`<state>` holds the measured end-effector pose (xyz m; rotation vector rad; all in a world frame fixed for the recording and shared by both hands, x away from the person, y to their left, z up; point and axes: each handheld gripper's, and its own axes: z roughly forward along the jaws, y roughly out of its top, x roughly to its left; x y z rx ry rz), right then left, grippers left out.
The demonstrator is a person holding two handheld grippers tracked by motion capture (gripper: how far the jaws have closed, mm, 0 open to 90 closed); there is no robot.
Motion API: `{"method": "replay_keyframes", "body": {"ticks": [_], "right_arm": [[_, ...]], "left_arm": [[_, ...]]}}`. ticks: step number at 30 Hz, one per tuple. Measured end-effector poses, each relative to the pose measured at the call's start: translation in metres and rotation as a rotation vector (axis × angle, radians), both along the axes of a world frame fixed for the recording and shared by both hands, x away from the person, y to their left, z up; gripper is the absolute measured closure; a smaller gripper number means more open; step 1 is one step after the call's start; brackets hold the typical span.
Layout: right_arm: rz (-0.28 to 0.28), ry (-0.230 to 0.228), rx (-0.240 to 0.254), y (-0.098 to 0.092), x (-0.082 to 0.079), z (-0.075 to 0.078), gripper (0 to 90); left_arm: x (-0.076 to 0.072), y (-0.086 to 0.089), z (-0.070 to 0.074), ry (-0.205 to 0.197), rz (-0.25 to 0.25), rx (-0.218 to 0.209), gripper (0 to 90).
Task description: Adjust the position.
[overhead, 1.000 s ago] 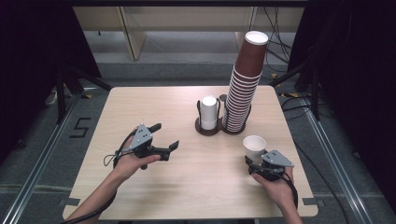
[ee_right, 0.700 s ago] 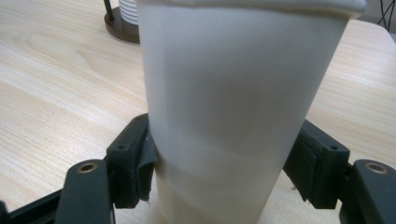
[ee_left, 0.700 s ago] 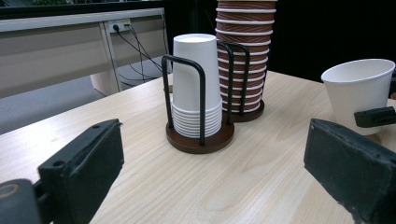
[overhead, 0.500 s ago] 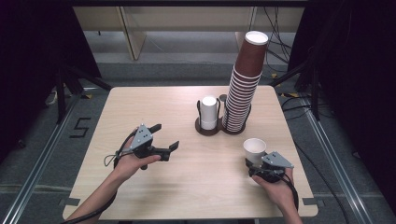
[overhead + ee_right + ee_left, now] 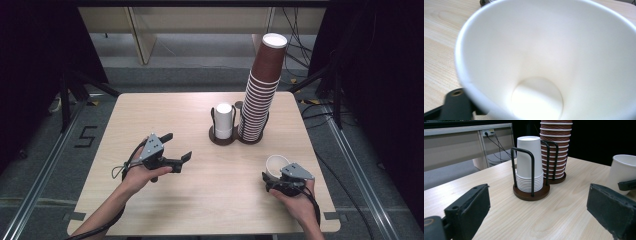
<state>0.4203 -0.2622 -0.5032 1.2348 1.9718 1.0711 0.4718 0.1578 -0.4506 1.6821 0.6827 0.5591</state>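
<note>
A pale wooden tabletop (image 5: 200, 200) carries two round brown holders touching side by side toward its far edge: one (image 5: 222, 139) holds a short stack of white cups, the other (image 5: 251, 138) a tall brown stack. A single white cup (image 5: 276, 165) stands upright near the right edge.

Your high view looks forward and down from above your side of the wooden table (image 5: 200, 200), far enough back to take in the whole top, your forearms at the bottom edge and the floor beyond. Your left gripper view sits low, just above the tabletop, and faces across it toward the white cup stack (image 5: 529, 167) in its wire holder and the brown cup stack (image 5: 555, 150) behind — both also stand at the table's far middle in the high view. At its right edge it catches the white paper cup (image 5: 622, 173). Your right gripper view is very close — it looks straight into that same cup's mouth (image 5: 544, 62), with table grain at the left.
</note>
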Motion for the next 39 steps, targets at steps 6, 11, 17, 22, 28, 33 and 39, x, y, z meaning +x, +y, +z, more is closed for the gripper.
{"method": "replay_keyframes", "body": {"ticks": [6,11,17,22,28,33,39], "right_arm": [[-0.028,0.010,0.027,0.001,-0.004,0.003,10.3],[-0.009,-0.031,0.002,-0.002,-0.004,0.008,7.6],[-0.029,-0.030,0.016,-0.001,-0.005,0.015,1.3],[-0.038,-0.056,0.006,-0.001,-0.005,0.021,0.5],[-0.042,-0.077,0.015,-0.001,-0.007,0.030,0.4],[-0.045,-0.085,0.035,0.002,-0.009,0.041,0.4],[-0.038,-0.137,0.021,0.003,-0.009,0.059,0.4]], "left_arm": [[-0.001,0.000,-0.001,0.001,0.001,-0.002,4.3],[-0.001,0.002,-0.003,0.004,0.005,-0.003,4.3],[-0.003,0.002,-0.004,0.011,0.003,-0.013,4.3],[-0.003,0.002,-0.002,0.005,0.000,-0.015,4.3],[-0.002,0.002,-0.002,0.005,0.003,-0.018,4.3],[-0.001,0.000,-0.002,0.007,-0.002,-0.017,4.3],[0.001,-0.002,0.000,0.002,-0.007,-0.023,4.3]]}}
